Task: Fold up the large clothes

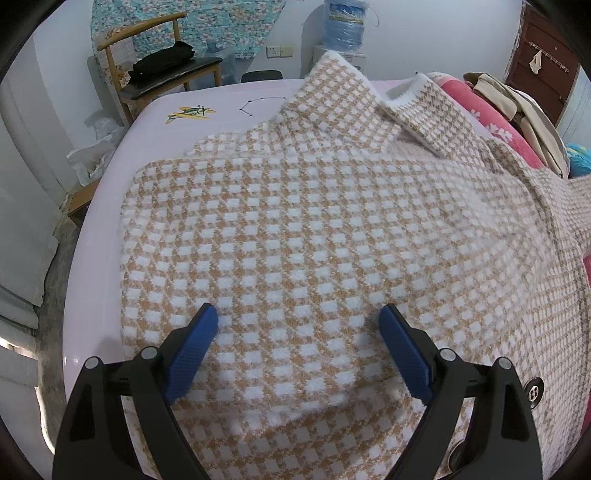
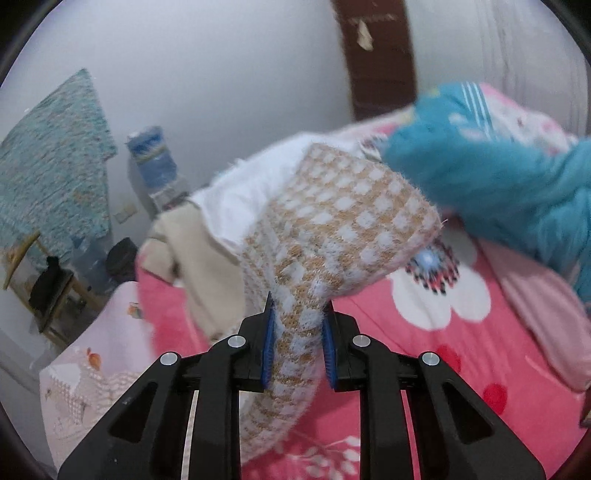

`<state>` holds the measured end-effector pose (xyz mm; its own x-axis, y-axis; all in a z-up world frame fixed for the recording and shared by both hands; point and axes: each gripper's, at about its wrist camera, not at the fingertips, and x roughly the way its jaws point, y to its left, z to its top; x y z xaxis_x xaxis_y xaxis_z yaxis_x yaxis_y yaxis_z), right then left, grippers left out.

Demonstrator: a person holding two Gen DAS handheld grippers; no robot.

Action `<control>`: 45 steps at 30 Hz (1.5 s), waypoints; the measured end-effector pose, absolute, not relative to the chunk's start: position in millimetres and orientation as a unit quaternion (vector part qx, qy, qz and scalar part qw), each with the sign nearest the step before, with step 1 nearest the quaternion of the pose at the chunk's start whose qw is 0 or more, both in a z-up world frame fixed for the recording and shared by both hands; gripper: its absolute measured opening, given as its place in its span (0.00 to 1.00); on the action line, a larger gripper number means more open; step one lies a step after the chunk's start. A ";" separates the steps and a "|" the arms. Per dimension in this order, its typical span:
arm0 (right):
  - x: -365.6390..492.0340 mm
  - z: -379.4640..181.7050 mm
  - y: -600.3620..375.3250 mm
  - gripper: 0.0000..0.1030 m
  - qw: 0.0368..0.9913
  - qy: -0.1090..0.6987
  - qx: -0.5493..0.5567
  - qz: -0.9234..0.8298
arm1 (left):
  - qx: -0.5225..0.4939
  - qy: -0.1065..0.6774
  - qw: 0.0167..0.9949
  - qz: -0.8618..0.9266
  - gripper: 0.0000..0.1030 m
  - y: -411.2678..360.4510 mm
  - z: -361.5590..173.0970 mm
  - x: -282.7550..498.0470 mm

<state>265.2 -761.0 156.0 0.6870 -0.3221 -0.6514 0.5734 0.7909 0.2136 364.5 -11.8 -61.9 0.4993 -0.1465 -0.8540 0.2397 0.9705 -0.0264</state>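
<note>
The checked sweater (image 1: pixel 295 236) is lying spread over the bed (image 1: pixel 110 206), reaching toward its right edge. The left claw (image 1: pixel 297 336) is hovering wide open above it. The right claw (image 2: pixel 297 332) is pinching a sleeve (image 2: pixel 332 229). Soft, floppy knit: edges and cuffs are looking like the best holds.

One checked tan-and-white garment (image 1: pixel 295 229), also seen in the right wrist view (image 2: pixel 332 229). Two grippers: left gripper (image 1: pixel 297 321), right gripper (image 2: pixel 297 321). Two blue pads per gripper, four total. One wooden chair (image 1: pixel 147 55), one black bundle (image 1: pixel 162 61) on it. One water jug (image 1: pixel 345 26). One wall socket plate (image 1: pixel 279 51). One pink flowered blanket (image 2: pixel 424 332). One teal fuzzy item (image 2: pixel 480 177). One beige garment (image 1: pixel 517 107). One dark button (image 1: pixel 533 391) visible.
</note>
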 end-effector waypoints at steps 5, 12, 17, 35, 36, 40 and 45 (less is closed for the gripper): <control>264.3 193.7 -721.4 0.19 0.918 0.281 0.176 -0.218 | 0.040 0.498 0.857 -0.126 0.85 -9.1 -57.7 364.7; 278.1 228.7 -666.4 0.18 0.940 0.260 0.142 -0.167 | 0.029 0.475 0.869 -0.137 0.85 5.3 -36.4 353.3; 285.7 247.4 -620.7 0.18 0.953 0.253 0.103 -0.134 | 0.025 0.467 0.872 -0.141 0.85 19.6 -25.3 343.1; 312.4 237.4 -433.9 0.28 0.951 0.289 0.048 0.099 | -0.027 0.433 0.887 -0.159 0.75 97.0 -3.2 297.8; 312.6 228.9 -420.0 0.32 0.942 0.302 0.047 0.141 | -0.032 0.431 0.887 -0.164 0.75 99.7 -2.2 295.6; 302.5 209.0 -397.1 0.67 0.916 0.311 0.042 0.250 | -0.046 0.424 0.885 -0.188 0.75 104.7 1.4 289.2; 294.1 189.0 -414.0 0.68 0.917 0.314 0.016 0.246 | -0.059 0.411 0.882 -0.225 0.75 101.6 7.8 289.3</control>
